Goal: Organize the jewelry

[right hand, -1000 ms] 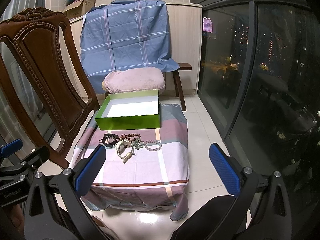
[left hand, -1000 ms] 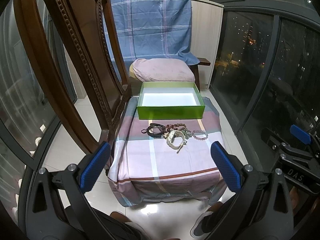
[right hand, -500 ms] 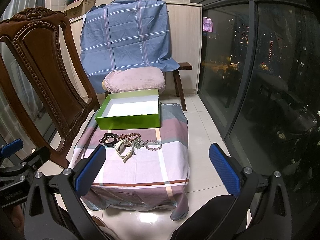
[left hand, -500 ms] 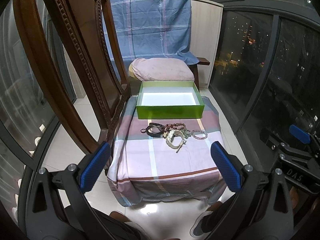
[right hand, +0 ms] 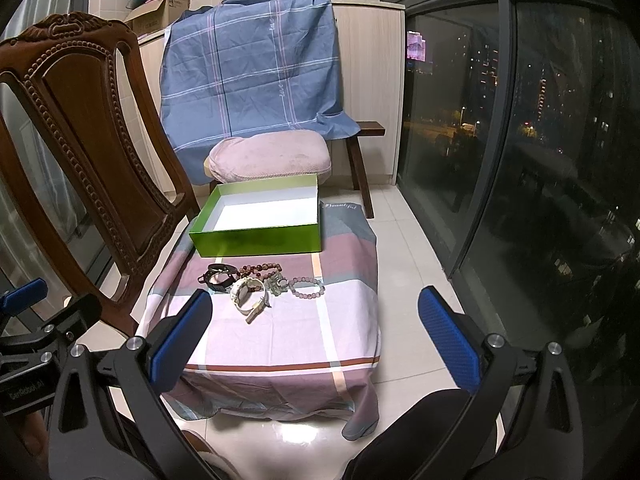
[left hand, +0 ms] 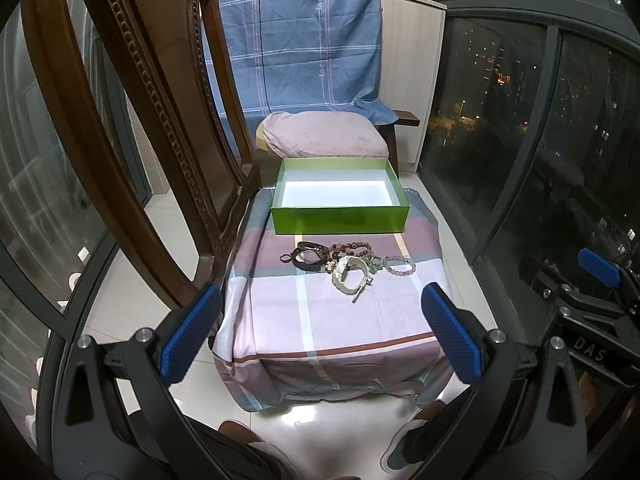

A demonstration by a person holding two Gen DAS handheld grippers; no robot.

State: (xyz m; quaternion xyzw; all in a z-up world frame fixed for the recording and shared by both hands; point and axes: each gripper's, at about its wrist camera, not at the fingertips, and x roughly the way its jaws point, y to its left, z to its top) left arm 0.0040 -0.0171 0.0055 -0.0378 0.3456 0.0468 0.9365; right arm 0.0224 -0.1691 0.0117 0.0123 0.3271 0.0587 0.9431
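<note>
Both hand-held grippers point(left hand: 320, 336) point(right hand: 316, 336) short of jewelry point(left hand: 347, 265)

The left gripper point(left hand: 320, 336) hangs wide apart and empty before a cloth-covered table point(left hand: 320, 320). Bracelets point(left hand: 352, 266) lie clustered near an empty green box point(left hand: 340, 220).

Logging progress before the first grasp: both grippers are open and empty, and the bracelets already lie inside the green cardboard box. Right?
Not quite. The bracelets lie on the pink checked cloth in front of the green cardboard box, which holds nothing; both wrist views show it. The left gripper and right gripper are open and empty.
</note>
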